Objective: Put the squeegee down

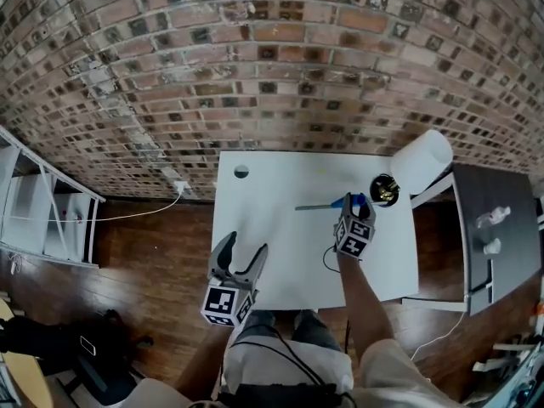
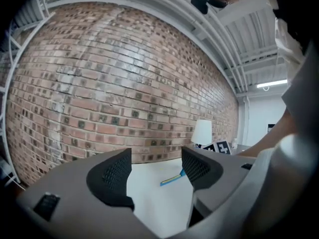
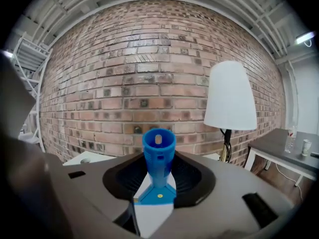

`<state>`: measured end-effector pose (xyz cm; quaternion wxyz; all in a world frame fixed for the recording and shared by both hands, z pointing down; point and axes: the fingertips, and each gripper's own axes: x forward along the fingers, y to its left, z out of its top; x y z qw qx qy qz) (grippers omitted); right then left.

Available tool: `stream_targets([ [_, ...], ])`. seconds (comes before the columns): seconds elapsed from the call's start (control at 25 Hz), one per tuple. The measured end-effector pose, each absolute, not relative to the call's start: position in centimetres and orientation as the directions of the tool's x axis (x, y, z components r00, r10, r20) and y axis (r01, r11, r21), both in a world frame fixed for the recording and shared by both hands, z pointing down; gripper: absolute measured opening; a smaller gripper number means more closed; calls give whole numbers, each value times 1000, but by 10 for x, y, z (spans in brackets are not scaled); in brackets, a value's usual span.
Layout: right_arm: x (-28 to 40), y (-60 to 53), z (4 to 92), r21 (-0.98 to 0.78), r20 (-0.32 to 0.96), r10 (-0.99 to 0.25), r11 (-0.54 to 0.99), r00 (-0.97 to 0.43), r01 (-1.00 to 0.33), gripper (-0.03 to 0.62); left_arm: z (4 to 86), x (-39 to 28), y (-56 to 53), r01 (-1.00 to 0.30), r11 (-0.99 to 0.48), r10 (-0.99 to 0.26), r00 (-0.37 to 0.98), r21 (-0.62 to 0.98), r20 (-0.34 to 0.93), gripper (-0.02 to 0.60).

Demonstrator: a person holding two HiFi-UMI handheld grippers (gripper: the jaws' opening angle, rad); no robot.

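Observation:
A blue-handled squeegee (image 1: 327,204) with a long thin blade is held over the white table (image 1: 280,253), blade pointing left. My right gripper (image 1: 357,213) is shut on its blue handle (image 3: 158,156), which stands up between the jaws in the right gripper view. My left gripper (image 1: 242,257) hangs open and empty over the table's near left edge. In the left gripper view the squeegee (image 2: 172,178) shows beyond the left gripper (image 2: 157,171), between its spread jaws.
A white lamp (image 1: 418,164) with a dark base (image 1: 384,190) stands at the table's far right corner. A small round thing (image 1: 241,172) lies near the far left corner. A black cable (image 1: 327,260) runs across the tabletop. A grey side table (image 1: 493,228) with bottles stands to the right.

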<state>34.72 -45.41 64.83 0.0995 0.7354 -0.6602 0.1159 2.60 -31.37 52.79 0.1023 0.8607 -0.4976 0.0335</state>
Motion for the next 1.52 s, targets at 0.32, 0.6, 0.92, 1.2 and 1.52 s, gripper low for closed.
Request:
stream_targets([
  [0.32,351,-414,692,-1,382,-917,-129,118,-992,179,541,45,-310,-900,-427,-871,436,90,225,293],
  [0.6,343,-340,755,-57,584,-810,-108,54,-992,179,536,66,-315,-900,-417,-878,435,125,198,293],
  [0.92,337,-324,785,-95,684,-720,68,-115,-993,266,544,129,-299,-832,-530,-811,554,163,190,293],
  [1.2,344,-351,632,-168,260,-943,166,-206,-972,437,527,143,-313,-825,-552,-811,566,123,150,293],
  [1.52,352,-357,471,-12,-66,-971,232,-231,-973,432,497,116,-347,-883,-467,-878,469,44,93,316],
])
